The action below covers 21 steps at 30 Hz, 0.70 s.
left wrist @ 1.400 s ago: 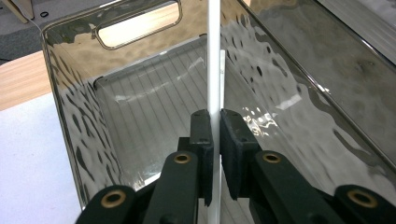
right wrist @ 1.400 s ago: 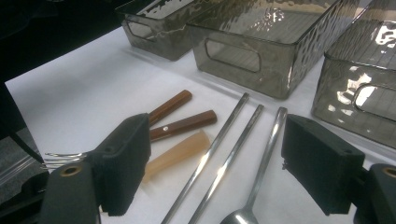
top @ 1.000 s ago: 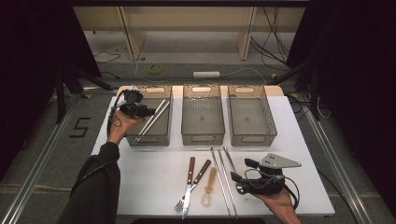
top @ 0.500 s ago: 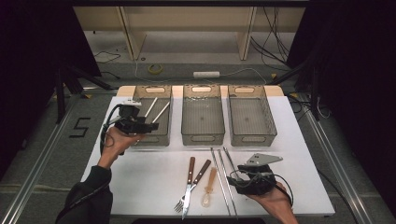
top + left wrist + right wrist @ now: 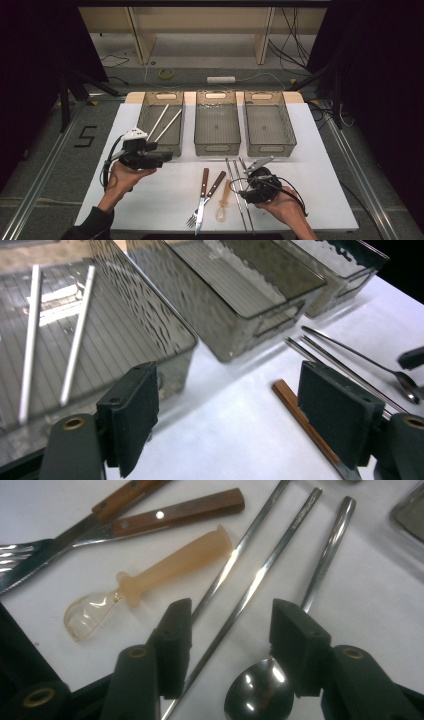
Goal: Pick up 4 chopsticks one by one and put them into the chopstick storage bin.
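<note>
Two white chopsticks (image 5: 163, 122) lie in the leftmost bin (image 5: 145, 112) on the table (image 5: 310, 145), while the left gripper (image 5: 167, 157) hangs just before that bin, its fingers (image 5: 131, 417) having just been opening, with nothing between them. Farther right, the right gripper (image 5: 231, 647) hovers low over two steel chopsticks (image 5: 250, 587) and a metal spoon (image 5: 260, 692), its fingers (image 5: 300, 647) apart, having just been closing, pressing on none of them.

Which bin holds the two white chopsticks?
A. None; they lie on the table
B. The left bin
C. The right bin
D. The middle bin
B. In the high view the two white chopsticks lie slantwise inside the left bin; the left gripper view shows them on its floor too.
</note>
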Available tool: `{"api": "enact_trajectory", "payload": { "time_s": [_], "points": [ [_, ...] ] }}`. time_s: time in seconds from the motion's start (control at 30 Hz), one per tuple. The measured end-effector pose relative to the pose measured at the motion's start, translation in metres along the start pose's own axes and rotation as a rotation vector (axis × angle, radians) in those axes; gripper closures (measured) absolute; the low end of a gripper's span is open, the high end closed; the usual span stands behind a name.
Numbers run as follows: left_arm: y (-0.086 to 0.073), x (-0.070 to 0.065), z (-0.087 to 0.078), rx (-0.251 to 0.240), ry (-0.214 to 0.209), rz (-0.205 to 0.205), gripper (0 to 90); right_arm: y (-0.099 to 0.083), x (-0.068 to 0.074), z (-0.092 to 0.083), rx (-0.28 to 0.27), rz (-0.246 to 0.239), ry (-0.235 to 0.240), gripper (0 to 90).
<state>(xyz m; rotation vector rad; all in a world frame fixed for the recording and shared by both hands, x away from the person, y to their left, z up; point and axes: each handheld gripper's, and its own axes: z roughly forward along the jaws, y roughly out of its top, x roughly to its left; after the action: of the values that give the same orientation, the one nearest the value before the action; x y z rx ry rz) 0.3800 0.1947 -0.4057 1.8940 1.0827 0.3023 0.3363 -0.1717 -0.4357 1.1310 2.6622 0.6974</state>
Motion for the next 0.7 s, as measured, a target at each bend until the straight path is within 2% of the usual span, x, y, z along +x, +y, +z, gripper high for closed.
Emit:
{"api": "enact_trajectory", "payload": {
  "time_s": [0.13, 0.23, 0.37, 0.53, 0.7],
  "points": [
    [-0.013, -0.006, -0.005, -0.019, -0.003, 0.0, 23.3, 0.007, 0.0, 0.008, 0.051, -0.009, 0.006, 58.0],
    [-0.02, -0.012, -0.008, -0.046, 0.01, 0.02, 23.1, 0.012, 0.001, 0.013, 0.082, -0.02, -0.003, 60.9],
    [-0.027, -0.021, -0.011, -0.071, -0.01, 0.041, 21.6, 0.018, 0.001, 0.018, 0.116, -0.028, -0.006, 63.7],
    [-0.034, -0.031, -0.012, -0.065, -0.005, 0.094, 19.4, 0.021, -0.001, 0.025, 0.163, -0.029, -0.016, 66.3],
    [-0.039, -0.034, -0.013, -0.048, -0.009, 0.101, 18.8, 0.022, -0.005, 0.03, 0.193, -0.028, -0.004, 69.4]
  ]
}}
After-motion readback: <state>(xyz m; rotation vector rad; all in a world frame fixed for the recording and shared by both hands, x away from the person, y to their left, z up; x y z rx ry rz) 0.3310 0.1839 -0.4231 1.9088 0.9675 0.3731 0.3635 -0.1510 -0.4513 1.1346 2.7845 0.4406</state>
